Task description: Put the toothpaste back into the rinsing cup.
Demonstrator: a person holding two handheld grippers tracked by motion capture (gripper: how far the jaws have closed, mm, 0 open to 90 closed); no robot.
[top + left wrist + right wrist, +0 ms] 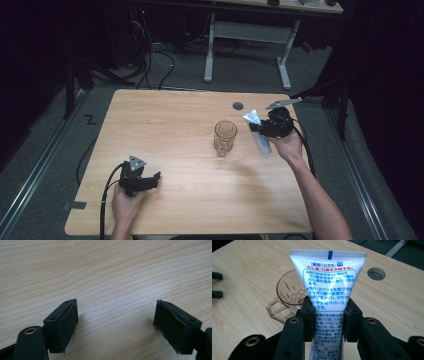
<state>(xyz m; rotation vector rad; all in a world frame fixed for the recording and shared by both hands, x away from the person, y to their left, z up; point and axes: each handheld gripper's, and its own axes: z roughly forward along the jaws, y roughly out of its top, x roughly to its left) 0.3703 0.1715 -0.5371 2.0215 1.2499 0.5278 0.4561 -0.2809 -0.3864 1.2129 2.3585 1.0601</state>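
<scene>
Tube [329,287] clamped in your right gripper [329,320], just right of the cup [225,137]. Your left gripper [116,325], near left, gapes over bare table [112,272].

**Lighting and picture quality, as seen over my jaws**

Overhead light, table [175,130] evenly lit, pale wood bright; surroundings beyond it dim to black in the high view. Soft shadows lie under my left gripper [115,322] pads on the grain. White glare streaks run down the tube [329,287] that my right gripper [329,322] clamps; its print stays sharp. The glass cup [289,297] behind is slightly soft. High view mildly grainy.
</scene>
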